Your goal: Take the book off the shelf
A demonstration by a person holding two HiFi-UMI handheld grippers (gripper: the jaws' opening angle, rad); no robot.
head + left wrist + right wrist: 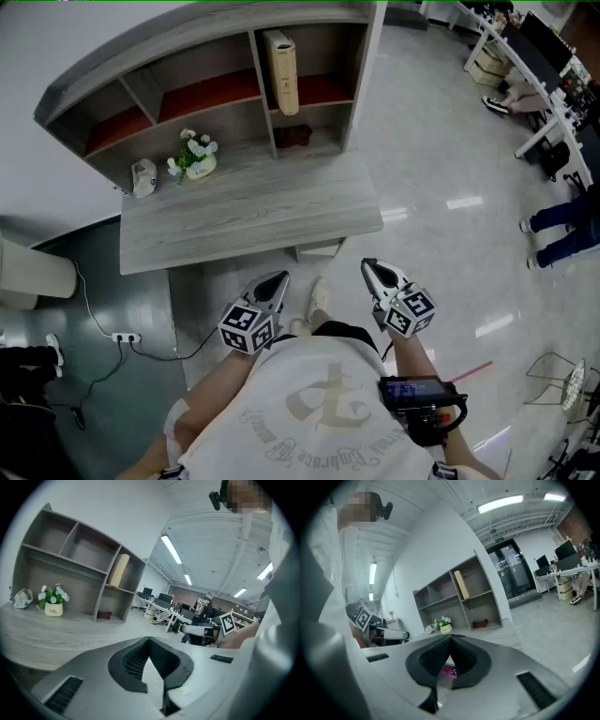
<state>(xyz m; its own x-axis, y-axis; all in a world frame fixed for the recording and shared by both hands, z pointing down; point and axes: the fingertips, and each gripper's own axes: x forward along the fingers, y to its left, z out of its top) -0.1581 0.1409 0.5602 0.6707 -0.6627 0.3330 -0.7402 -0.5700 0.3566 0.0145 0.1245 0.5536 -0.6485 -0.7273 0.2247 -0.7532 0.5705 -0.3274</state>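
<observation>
Well ahead of both sets of fingers stands the shelf [216,56] at the table's [253,211] far edge, with the book [282,70] upright in its upper right compartment, open to a frontal pinch. Left gripper [278,278] and right gripper [369,266] hang low near the body, fingers pressed together on nothing, probably because the reach has not begun

A pale, glossy floor [441,141] catches bright streaks from the ceiling lights. A grey wood-grain table [244,211] stands against a white wall [37,47]. An open shelf unit [187,36] of the same grey wood sits along the table's back edge. Left of the table lies a dark grey-green patch of floor [122,394], with a white power strip [125,337] on it. White office desks [544,70] line the far right. Long tube lights [500,503] cross the ceiling, and dark glass doors [513,569] stand beyond the shelf unit.
</observation>
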